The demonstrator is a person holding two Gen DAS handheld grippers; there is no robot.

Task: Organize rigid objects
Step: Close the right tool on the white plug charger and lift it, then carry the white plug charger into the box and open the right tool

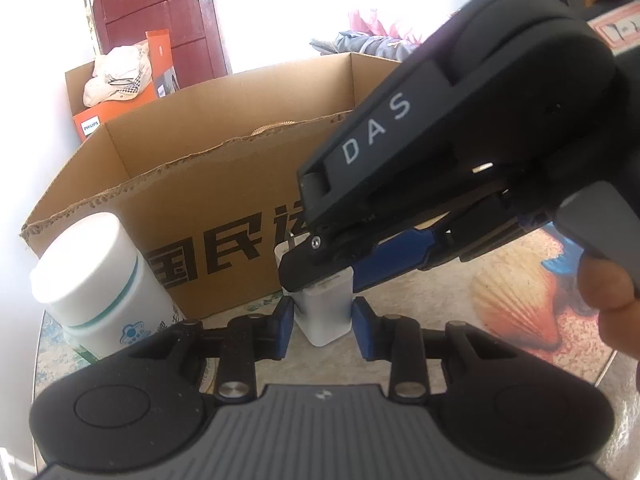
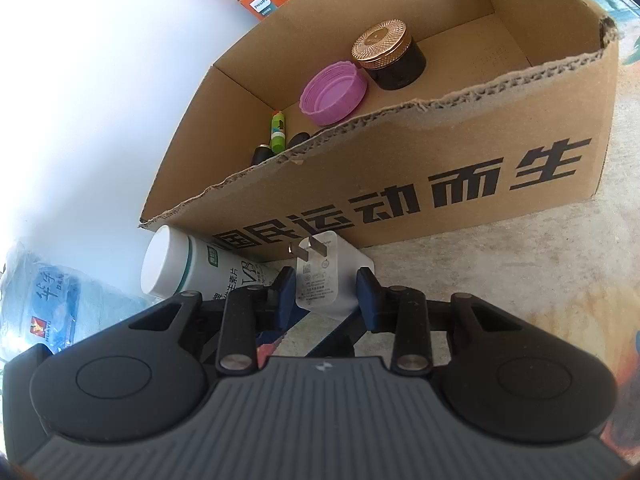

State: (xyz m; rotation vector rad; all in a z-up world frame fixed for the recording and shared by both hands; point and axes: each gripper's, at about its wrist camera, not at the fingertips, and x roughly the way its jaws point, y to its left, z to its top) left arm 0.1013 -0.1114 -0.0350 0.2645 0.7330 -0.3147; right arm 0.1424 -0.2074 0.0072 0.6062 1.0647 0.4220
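A white plug adapter [image 1: 326, 312] [image 2: 320, 280] stands on the table in front of the cardboard box [image 1: 208, 184] [image 2: 400, 184]. Both grippers close around it. My left gripper [image 1: 323, 322] has its blue pads on the adapter's two sides, low down. My right gripper [image 2: 327, 294] holds the adapter from above, its prongs pointing at the box; its body [image 1: 460, 128] fills the upper right of the left wrist view. A white bottle [image 1: 100, 288] [image 2: 192, 268] stands left of the adapter.
Inside the box lie a purple lid [image 2: 334, 92], a dark jar with a gold lid [image 2: 388, 56], a green tube [image 2: 278, 130] and small dark items. An orange Philips box [image 1: 120, 108] stands behind. A blue plastic bag [image 2: 44, 304] lies at left.
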